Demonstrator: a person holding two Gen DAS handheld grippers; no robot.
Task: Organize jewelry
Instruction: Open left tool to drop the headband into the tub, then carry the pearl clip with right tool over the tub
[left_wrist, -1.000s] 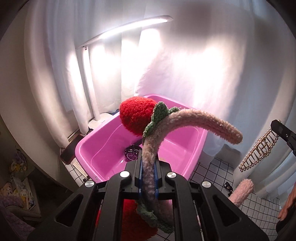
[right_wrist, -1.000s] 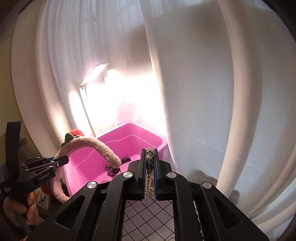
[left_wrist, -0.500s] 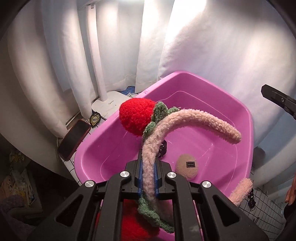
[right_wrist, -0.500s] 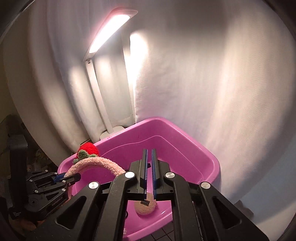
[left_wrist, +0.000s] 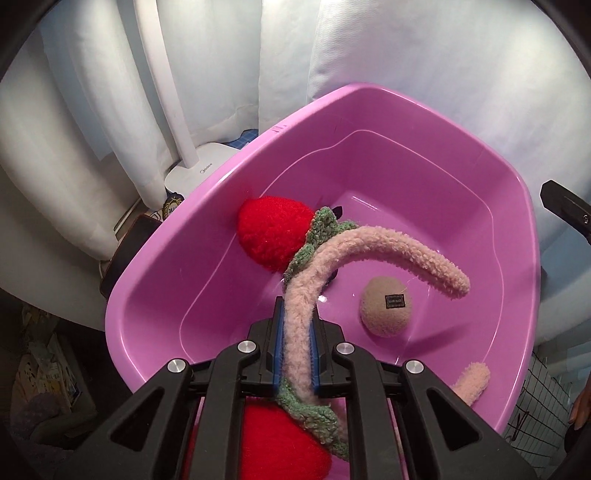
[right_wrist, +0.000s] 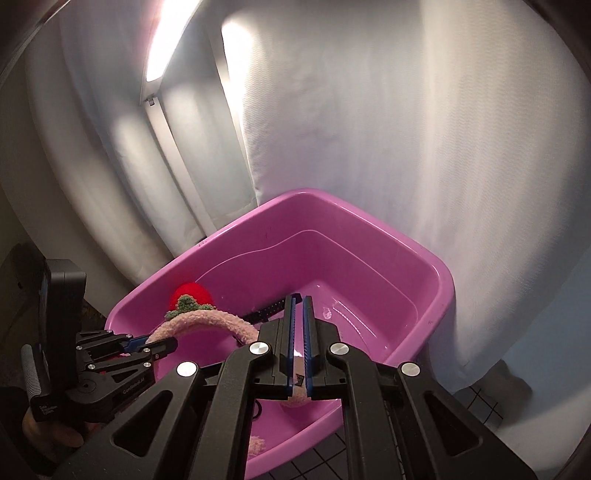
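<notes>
Left tool (left_wrist: 295, 347) over the pink plastic tub (left_wrist: 192, 236), clenched on the band of a fuzzy pink headband (left_wrist: 388, 247). The band runs up between the blue pads and arcs out over the tub's interior; one free end hangs above the tub floor, the other (left_wrist: 472, 380) pokes out low at the near rim. A red knitted strawberry (left_wrist: 271, 236) with green leaves sits on the band just beside the tub's left wall, and a second red one lies under the tool body. A round beige plush hair tie (left_wrist: 386, 301) with a small dark label rests on the tub floor; a dark item behind the band is too hidden to name.

Right tool (right_wrist: 298, 347), seen from its own camera, has its pads drawn together with nothing visibly gripped; the beige piece below it lies in the tub, not between the pads. It stands just beside the near rim of the tub (right_wrist: 439, 295), with the left tool (right_wrist: 147, 345) and headband (right_wrist: 207, 319) to its left.

Risks, as judged:
- The headband is springy and spans much of the tub. Released while tilted, it may catch its lower end on the near rim and tip out onto the tiled worktop (left_wrist: 543, 417).
- The fuzzy pile may cling to the pads, so the band could drag back as the tool lifts.
- The two tools are near each other; a crossing move could knock them together.
- The lamp stem (left_wrist: 170, 96) stands just behind the tub and could be bumped.
</notes>
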